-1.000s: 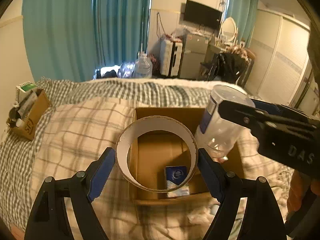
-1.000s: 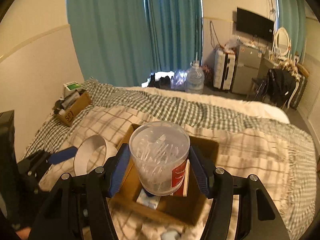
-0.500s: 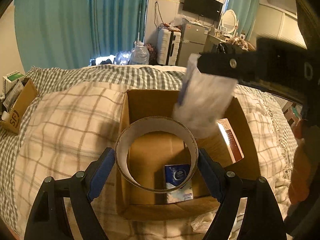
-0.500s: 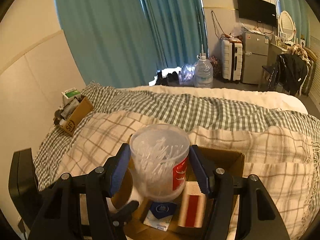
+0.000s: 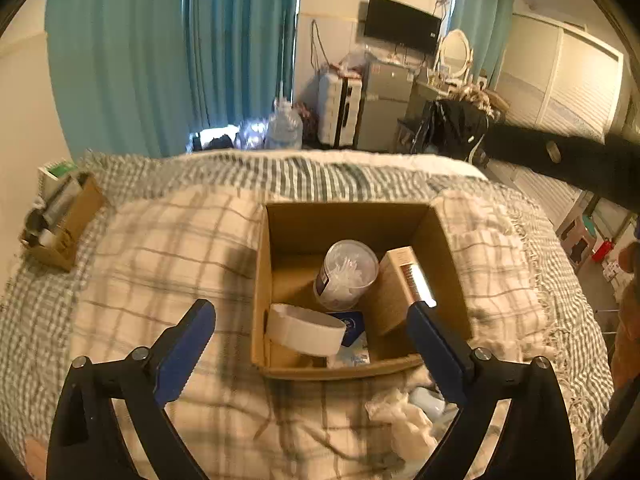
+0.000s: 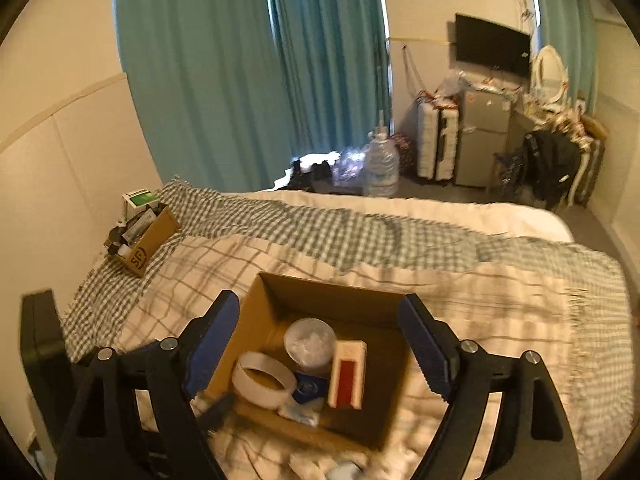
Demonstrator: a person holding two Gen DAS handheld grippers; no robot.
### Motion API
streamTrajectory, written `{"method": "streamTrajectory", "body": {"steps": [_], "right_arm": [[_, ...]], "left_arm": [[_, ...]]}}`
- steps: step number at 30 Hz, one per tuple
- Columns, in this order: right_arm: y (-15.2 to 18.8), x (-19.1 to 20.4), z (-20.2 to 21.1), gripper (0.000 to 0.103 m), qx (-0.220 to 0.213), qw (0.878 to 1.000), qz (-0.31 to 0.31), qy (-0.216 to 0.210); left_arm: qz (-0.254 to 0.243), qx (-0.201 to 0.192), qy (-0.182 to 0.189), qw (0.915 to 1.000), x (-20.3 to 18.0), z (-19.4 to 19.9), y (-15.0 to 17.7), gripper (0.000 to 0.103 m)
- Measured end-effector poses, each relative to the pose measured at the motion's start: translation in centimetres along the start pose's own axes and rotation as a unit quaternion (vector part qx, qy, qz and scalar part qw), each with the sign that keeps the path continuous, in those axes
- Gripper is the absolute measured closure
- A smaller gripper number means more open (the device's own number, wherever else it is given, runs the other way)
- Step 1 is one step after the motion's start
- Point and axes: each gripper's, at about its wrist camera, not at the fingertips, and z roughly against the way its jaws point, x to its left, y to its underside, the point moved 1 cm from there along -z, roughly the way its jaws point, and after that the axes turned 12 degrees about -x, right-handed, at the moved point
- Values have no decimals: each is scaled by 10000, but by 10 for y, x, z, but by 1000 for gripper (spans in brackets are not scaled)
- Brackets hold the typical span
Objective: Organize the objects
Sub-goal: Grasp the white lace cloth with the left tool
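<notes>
An open cardboard box (image 5: 448, 256) sits on the plaid blanket; it also shows in the right wrist view (image 6: 264, 292). Inside lie a white tape roll (image 5: 306, 330) (image 6: 262, 378), a clear tub of cotton swabs (image 5: 348, 274) (image 6: 310, 340), a tan and red carton (image 5: 400, 284) (image 6: 348, 372) and a blue tissue pack (image 5: 354, 324) (image 6: 306, 390). My left gripper (image 5: 310, 346) is open and empty above the box's near edge. My right gripper (image 6: 320, 344) is open and empty above the box.
A small cardboard box of toiletries (image 5: 64, 220) (image 6: 140, 240) sits at the bed's far left. Crumpled white tissue (image 5: 404, 420) lies in front of the main box. The right gripper's black body (image 5: 560, 160) crosses the upper right of the left view.
My left gripper let go of the tape roll and my right gripper let go of the swab tub; both now lie in the box. Both grippers opened and drew back upward.
</notes>
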Motion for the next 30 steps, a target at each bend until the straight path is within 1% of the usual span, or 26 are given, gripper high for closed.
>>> {"method": "streamTrajectory", "body": {"steps": [3,7,10,13,15,19,21,24,26,30], "right_arm": [[3,0,44,19,-79,9993,257,257],[13,-2,95,18,-76,9978,410,511],[23,-3,126,18,-46,9960,537,713],[39,-2,152,17,-35,9946,692,776],[53,-3,158,16,13,9935,760,851],[88,-12,149,16,269,9928,716,922],[109,-20,137,16,418,9929,584,945],[140,-37,112,16,751,9921,292,965],[156,-50,100,16,883,9902,149,1069],[183,-75,73,16,1166,9859,-85,1198]], "left_arm": [[-39,-210,-53,9998,-3,35,-4,0],[-26,-386,-118,9992,-6,74,-1,0],[-23,-505,-187,9985,-10,96,8,0],[19,-511,-175,9985,-14,108,19,0],[23,-496,-185,9986,-18,112,28,0],[31,-387,-208,9990,-29,111,50,0],[15,-347,-257,9991,-35,103,61,0],[38,-177,-348,9992,-44,86,82,0],[-5,-11,-272,9996,-53,70,96,0],[-105,516,-80,9986,-71,30,121,0]]}}
